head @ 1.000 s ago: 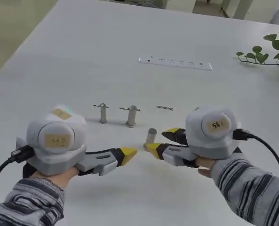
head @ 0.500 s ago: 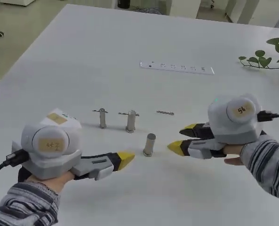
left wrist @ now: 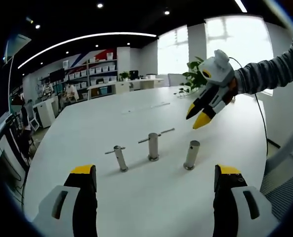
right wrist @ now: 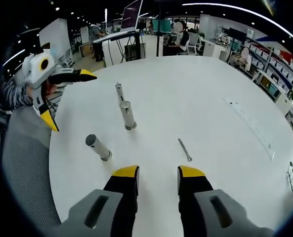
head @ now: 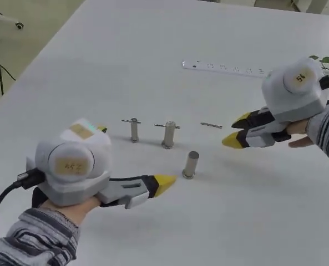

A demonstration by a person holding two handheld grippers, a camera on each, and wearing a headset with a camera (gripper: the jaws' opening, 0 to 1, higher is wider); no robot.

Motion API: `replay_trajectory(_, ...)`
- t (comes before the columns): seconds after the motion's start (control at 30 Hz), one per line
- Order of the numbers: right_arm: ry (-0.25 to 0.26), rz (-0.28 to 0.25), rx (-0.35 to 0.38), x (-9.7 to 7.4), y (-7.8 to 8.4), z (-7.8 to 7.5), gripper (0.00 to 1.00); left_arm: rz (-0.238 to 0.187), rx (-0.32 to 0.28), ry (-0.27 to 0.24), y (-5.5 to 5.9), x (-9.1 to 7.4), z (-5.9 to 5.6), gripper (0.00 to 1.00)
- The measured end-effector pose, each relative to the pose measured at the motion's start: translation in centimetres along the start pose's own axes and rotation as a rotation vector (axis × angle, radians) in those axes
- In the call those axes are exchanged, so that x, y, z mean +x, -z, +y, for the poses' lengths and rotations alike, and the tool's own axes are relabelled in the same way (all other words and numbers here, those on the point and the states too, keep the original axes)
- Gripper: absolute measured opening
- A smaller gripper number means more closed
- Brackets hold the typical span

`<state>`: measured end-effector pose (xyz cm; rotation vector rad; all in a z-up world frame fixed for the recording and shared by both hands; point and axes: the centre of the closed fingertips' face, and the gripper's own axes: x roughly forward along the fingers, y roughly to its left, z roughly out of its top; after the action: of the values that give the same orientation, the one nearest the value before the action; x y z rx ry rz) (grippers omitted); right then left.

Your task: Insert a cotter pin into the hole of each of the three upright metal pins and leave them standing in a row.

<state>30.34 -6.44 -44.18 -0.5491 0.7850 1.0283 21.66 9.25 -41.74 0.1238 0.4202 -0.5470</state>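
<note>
My right claw [head: 236,129] has drawn back from the bare pin [head: 191,164] and now hangs near the loose cotter pin [head: 211,125], jaws partly apart and empty. My left claw [left wrist: 154,173] gapes wide, holding nothing. Three pins stand on the table [head: 153,66]. The far pin [head: 135,129] and middle pin [head: 168,134] each seem cross-pinned, though the wire is thin.

L gripper [head: 163,184]: pale grey domed shell, round tan sticker w/ digits, black jaws, yellow tips, black cable [head: 0,202] at rear. R gripper [head: 235,130]: same build. Sleeves [head: 34,238]: grey/dark stripes.
</note>
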Motion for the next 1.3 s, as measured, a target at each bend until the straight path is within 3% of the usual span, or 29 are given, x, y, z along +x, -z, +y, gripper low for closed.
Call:
replay_trajectory(0.1, -0.019, 0.018, 0.007, 0.9, 0.1, -0.8, 0.25, -0.001, -0.001, 0.000, -0.1, 0.0, 0.1, 0.99)
replay_trajectory(0.6, -0.019, 0.141, -0.061, 5.0, 0.6, -4.0, 0.17, 0.032, -0.016, 0.001, 0.8, 0.2, 0.3, 0.99)
replay_trajectory(0.67, -0.021, 0.149, -0.053, 5.7, 0.9, -5.2, 0.13, 0.032, -0.017, -0.002, 0.8, 0.1, 0.5, 0.99)
replay_trajectory(1.03, -0.050, 0.202, -0.076, 6.1, 1.4, -5.7, 0.03, 0.043, 0.001, 0.003, 0.9, 0.3, 0.4, 0.99)
replay_trajectory(1.3, -0.023, 0.230, -0.117, 6.1, 1.4, -5.5, 0.00, 0.058, 0.025, 0.020, 1.1, 0.3, -0.1, 0.99)
